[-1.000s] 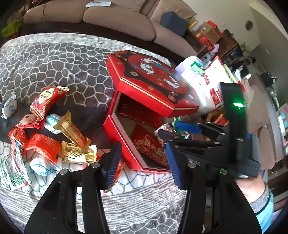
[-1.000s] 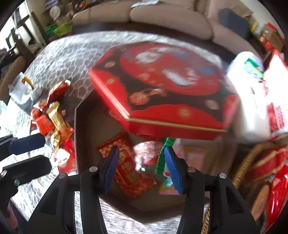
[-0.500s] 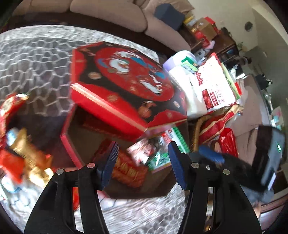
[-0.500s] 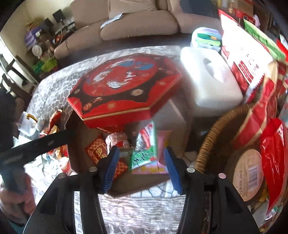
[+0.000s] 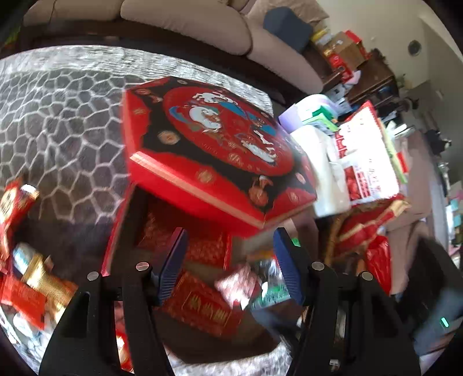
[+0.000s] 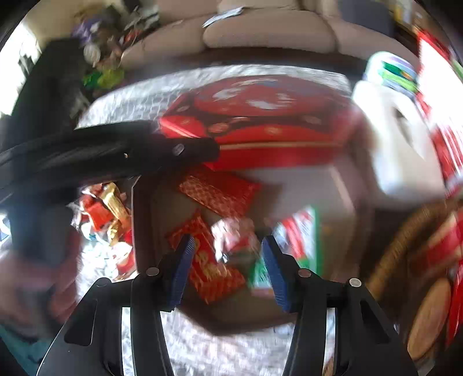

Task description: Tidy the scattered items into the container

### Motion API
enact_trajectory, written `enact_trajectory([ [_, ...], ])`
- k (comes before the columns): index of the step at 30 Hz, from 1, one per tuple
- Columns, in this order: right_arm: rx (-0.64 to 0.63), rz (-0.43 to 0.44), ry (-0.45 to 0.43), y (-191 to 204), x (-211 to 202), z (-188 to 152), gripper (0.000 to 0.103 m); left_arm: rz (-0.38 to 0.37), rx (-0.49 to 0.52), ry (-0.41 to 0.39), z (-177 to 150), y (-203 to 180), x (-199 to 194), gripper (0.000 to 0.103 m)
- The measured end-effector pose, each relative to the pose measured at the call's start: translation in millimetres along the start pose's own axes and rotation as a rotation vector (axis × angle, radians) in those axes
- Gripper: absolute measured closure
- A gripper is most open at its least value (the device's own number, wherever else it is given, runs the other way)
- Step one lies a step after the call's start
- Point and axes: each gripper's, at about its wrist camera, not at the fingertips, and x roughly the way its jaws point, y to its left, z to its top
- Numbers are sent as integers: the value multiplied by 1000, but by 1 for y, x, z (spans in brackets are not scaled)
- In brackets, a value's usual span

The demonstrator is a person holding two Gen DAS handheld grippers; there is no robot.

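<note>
A red octagonal gift box (image 5: 115,231) stands open on the table, its decorated lid (image 5: 214,138) lying askew over the far side. Inside lie red packets (image 5: 202,306), a pink-white snack packet (image 5: 240,283) and a green packet (image 6: 301,240). My left gripper (image 5: 230,266) hovers above the box, jaws opening with nothing between them. My right gripper (image 6: 225,260) hangs over the same box, jaws closing on nothing, the packets well below. Scattered red and gold snacks (image 5: 40,283) lie left of the box, also the snacks (image 6: 107,208) in the right wrist view.
Grey honeycomb-patterned cloth (image 5: 58,115) covers the table. A white tissue pack (image 5: 327,173), a red-and-white bag (image 5: 364,156) and a wicker basket (image 6: 399,248) crowd the box's right side. A sofa (image 5: 188,26) runs behind. The left tool's black frame (image 6: 130,153) crosses the right wrist view.
The left gripper has swung right, from beside the snack pile to over the open box, and its jaws stand wider. The right gripper drifted right, then back over the box.
</note>
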Motion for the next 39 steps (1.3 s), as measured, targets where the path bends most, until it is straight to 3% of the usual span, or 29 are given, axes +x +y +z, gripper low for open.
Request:
enact_trajectory([
  [7,-169,-175,165,29,58,12,58,-6,-33,-23,-25,50,-45,45],
  [12,-204,-200,228,33,65,10,58,-12,-20,-13,-33,56,-53,45],
  [15,-173,-172,162,27,43,3,58,-32,-14,-9,-36,54,-53,44],
  [20,61,-36,-105,-14,2,-5,58,-48,-17,10,-42,45,-42,44],
  [24,102,-35,-73,-21,20,-12,58,-27,-4,12,-46,42,-43,44],
  [27,84,-141,-133,-21,19,-11,58,-17,-3,3,-46,46,-48,44],
  [32,187,-217,-218,-53,16,-4,58,-1,2,0,-46,50,-50,43],
  [35,275,-163,-219,-78,25,-1,58,-2,-1,5,-47,53,-47,43],
  [39,277,-189,-178,-78,36,5,58,7,5,9,-49,59,-48,43],
])
